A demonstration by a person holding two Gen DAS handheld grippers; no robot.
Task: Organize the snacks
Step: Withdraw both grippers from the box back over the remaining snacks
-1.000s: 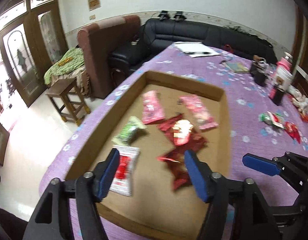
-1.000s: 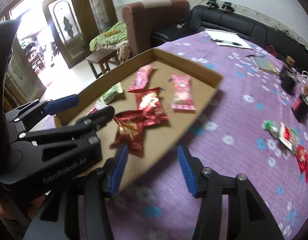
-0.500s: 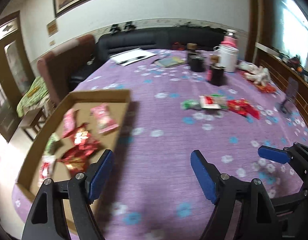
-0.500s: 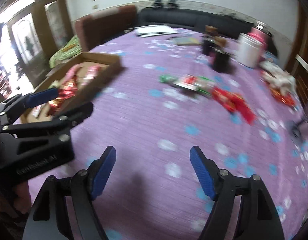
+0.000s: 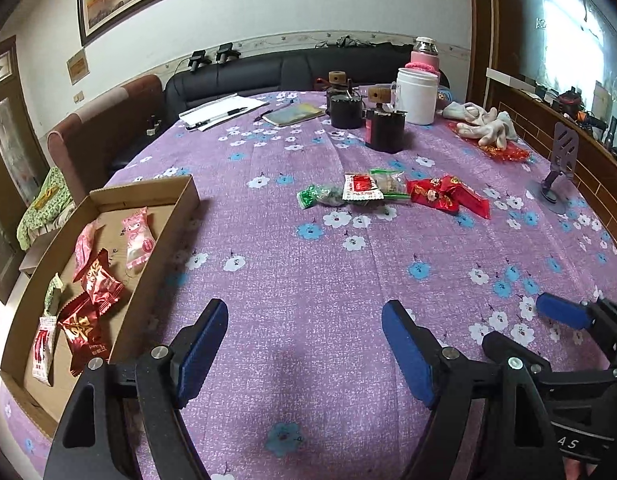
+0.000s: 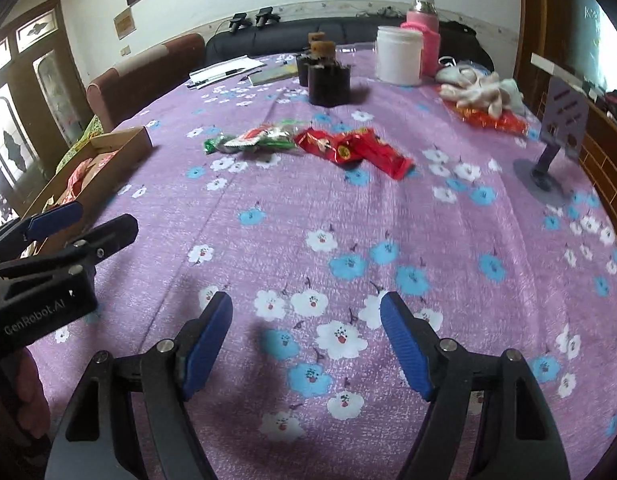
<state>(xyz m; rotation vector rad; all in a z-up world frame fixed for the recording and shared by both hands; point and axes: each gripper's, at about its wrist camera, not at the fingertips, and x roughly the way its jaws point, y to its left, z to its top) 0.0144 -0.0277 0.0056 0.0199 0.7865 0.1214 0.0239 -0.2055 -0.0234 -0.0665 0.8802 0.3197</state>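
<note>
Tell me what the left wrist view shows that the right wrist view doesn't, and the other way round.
Left wrist only: the inside of the cardboard tray, with pink, red, green and white snack packets lying flat in it.

Right wrist only: part of the hand behind the left gripper, plus clearer lettering on its body.

Both: the loose snack pile mid-table on the purple floral cloth, the dark jars, white tub, and each view's own gripper open and empty, including the right gripper.

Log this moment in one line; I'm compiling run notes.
left hand-held gripper: open, empty | right hand-held gripper: open, empty | loose snacks: on tablecloth | cardboard tray: partly filled
</note>
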